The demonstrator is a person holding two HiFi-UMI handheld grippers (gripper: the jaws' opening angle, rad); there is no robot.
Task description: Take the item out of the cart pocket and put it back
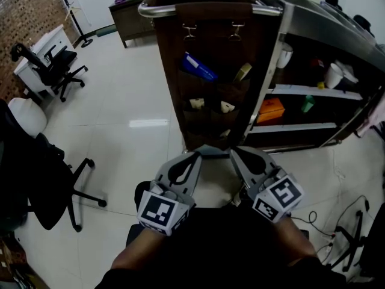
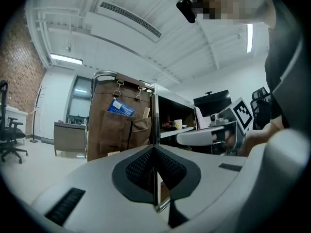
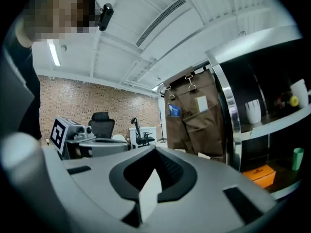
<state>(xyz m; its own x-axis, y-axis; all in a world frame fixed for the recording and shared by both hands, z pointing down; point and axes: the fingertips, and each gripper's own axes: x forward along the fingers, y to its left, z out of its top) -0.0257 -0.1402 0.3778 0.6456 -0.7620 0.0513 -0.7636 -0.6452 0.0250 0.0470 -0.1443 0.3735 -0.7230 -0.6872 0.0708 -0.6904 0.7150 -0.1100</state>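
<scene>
Low at centre, the left gripper (image 1: 194, 156) and right gripper (image 1: 236, 153) have their jaws together on nothing. The blue item (image 1: 198, 67) sits in the cart (image 1: 180, 9) pocket, top centre.

Brown cart pockets (image 1: 207, 92), blue item (image 1: 198, 67), orange box (image 1: 270, 109) (red-brown brick wall (image 1: 24, 11))

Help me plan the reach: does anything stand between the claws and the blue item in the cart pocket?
Nothing visible does. Only open floor lies between the left claw, the right claw and the cart's pocket panel, and the blue item pokes uncovered out of its top pocket.
</scene>
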